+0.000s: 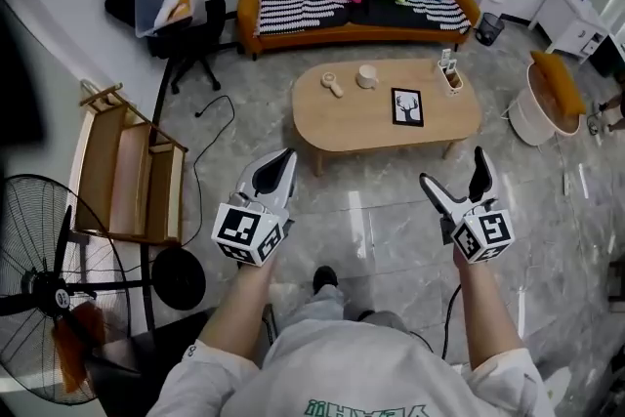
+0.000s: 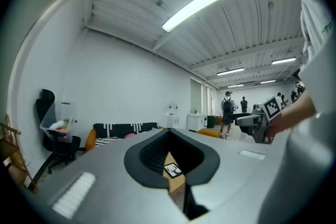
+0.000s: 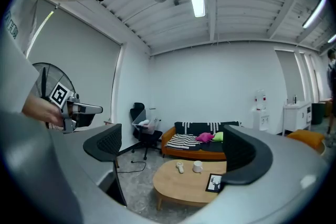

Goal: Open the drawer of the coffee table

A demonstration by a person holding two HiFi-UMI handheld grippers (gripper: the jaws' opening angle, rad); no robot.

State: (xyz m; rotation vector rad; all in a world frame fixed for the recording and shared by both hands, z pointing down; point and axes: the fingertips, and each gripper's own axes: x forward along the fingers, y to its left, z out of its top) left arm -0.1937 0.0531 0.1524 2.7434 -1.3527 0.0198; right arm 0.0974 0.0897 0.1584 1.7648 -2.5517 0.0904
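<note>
Both tools short of coffee table (image 1: 363,124) edge, bare floor (image 1: 376,205) between | left tool (image 1: 283,159) closed | right tool (image 1: 452,167) open

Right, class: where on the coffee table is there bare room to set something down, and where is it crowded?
On the coffee table, bare wood lies front-left, left of the deer picture and nearer than the mug; a smaller patch at the right end, nearer than the holder. The back strip, with mug, holder and small wooden item, is crowded.

Mug (image 1: 367,75) on coffee table (image 1: 356,120), sofa (image 1: 342,35) behind, fan (image 1: 44,239) left
</note>
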